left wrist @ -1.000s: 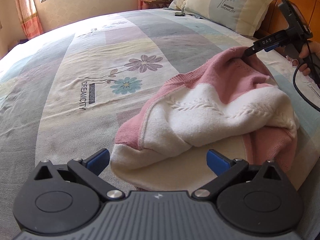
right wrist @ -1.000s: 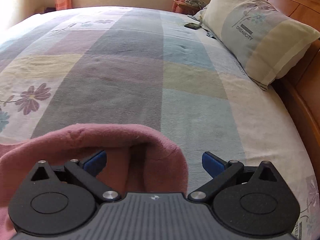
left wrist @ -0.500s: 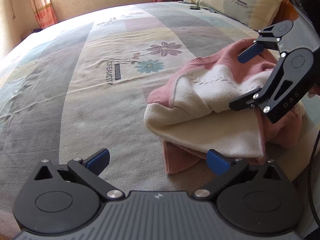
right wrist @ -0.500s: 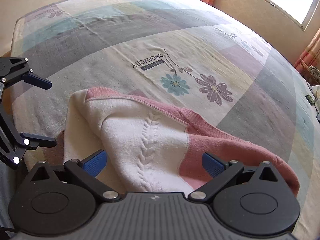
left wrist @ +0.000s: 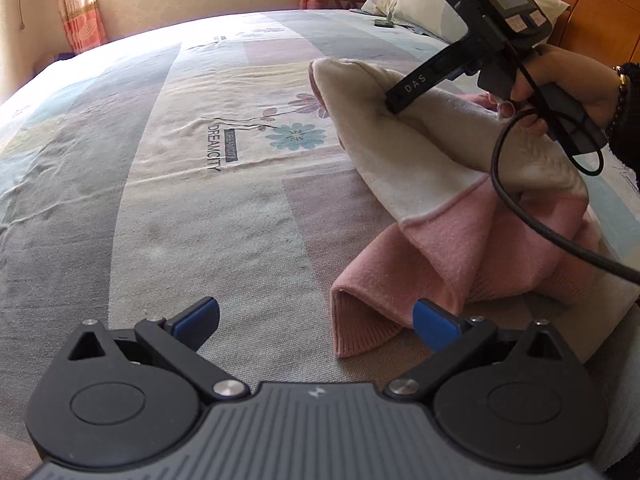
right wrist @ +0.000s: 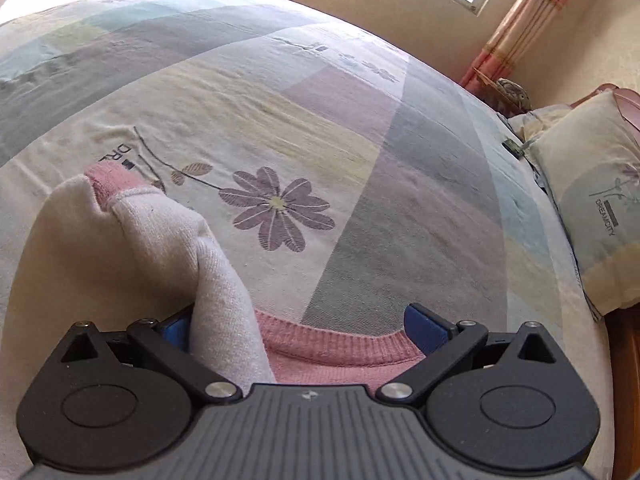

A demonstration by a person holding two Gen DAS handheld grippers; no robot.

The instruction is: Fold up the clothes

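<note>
A pink and cream knitted sweater [left wrist: 452, 184] lies bunched on the patchwork bedspread [left wrist: 168, 168]. My left gripper [left wrist: 316, 322] is open and empty, low over the bed, with a pink ribbed cuff [left wrist: 360, 320] just inside its right finger. My right gripper [left wrist: 394, 106] rests on the cream part of the sweater. In the right wrist view my right gripper [right wrist: 296, 330] is open, with a cream fold [right wrist: 132, 248] against its left finger and the pink ribbed hem [right wrist: 340, 350] below between the fingers.
Pillows [right wrist: 592, 208] lie at the head of the bed by a wooden headboard [left wrist: 592, 12]. A small dark device [left wrist: 383, 22] lies near them. Curtains [left wrist: 76, 4] and a window stand beyond the far edge. A black cable [left wrist: 520, 204] hangs over the sweater.
The right gripper has swung over the sweater and come down on its cream part. The sweater has turned, cream side up. The left gripper has stayed low and open, now nearer the pink cuff.
</note>
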